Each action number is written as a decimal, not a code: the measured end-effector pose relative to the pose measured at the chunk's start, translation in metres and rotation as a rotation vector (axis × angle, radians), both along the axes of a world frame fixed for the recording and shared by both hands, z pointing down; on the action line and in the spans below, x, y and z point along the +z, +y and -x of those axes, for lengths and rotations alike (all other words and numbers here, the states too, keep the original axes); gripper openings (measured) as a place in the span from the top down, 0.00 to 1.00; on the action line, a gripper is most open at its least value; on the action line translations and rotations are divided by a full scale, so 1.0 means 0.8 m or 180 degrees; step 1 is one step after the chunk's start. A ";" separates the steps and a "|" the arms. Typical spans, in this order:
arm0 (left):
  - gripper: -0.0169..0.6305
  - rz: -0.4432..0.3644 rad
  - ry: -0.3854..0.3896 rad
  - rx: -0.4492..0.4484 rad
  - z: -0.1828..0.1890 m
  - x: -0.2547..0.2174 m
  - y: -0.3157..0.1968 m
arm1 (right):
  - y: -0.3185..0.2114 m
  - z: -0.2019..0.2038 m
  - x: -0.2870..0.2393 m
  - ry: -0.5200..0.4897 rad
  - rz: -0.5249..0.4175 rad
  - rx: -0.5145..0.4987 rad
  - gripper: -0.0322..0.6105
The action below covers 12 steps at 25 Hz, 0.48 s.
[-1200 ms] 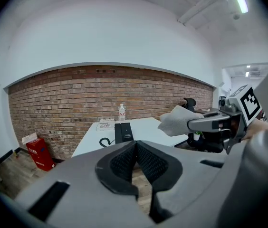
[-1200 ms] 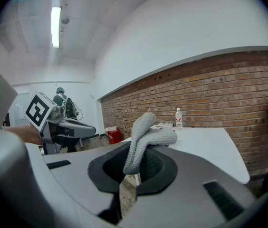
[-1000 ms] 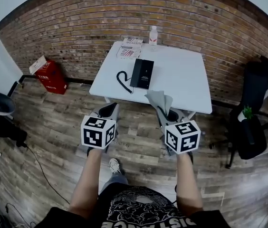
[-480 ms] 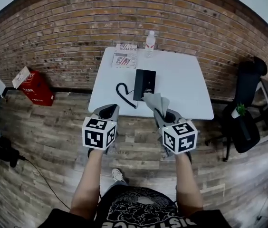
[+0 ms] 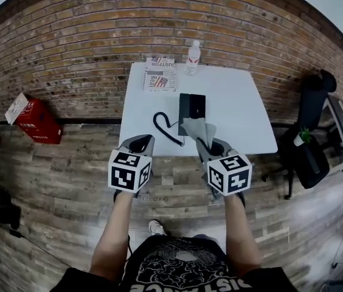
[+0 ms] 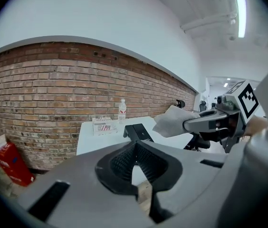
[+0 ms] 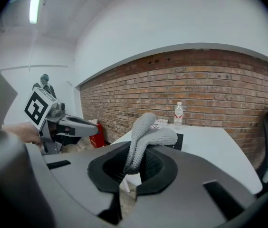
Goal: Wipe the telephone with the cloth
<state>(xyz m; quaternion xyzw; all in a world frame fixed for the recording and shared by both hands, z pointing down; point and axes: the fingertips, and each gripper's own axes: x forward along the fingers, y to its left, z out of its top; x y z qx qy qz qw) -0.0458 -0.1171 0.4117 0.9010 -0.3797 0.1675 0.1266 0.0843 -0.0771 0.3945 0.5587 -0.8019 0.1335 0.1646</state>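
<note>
Gripping the cloth (image 5: 199, 128) in my right gripper (image 5: 203, 141), I have the jaws closed on its lower end, so the free part stands up ahead of them, ready to meet the phone (image 5: 193, 106). The phone lies flat on the table (image 5: 238, 114) near the front edge, with its cord (image 5: 166, 128) curled to the left. I judge that the cloth does not touch it yet. My left gripper (image 5: 140, 142) has its jaws together with nothing between them. It hangs beside the right one, probably kept free to steady the phone.

Black telephone (image 5: 193, 106) lies flat; crumpled grey cloth (image 5: 199, 129) sticks up from the right claw (image 5: 208, 145).
</note>
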 end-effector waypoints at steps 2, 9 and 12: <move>0.96 0.0015 0.0004 0.0020 0.006 0.004 -0.008 | -0.008 0.007 0.002 0.0022 0.0005 0.0008 0.93; 0.96 0.0036 0.0006 0.0099 0.009 0.015 -0.030 | -0.033 0.011 0.008 0.0050 -0.0005 0.0078 0.93; 0.96 0.0020 -0.0007 0.0139 0.004 0.014 -0.041 | -0.044 0.008 0.008 0.0027 -0.0025 0.0105 0.93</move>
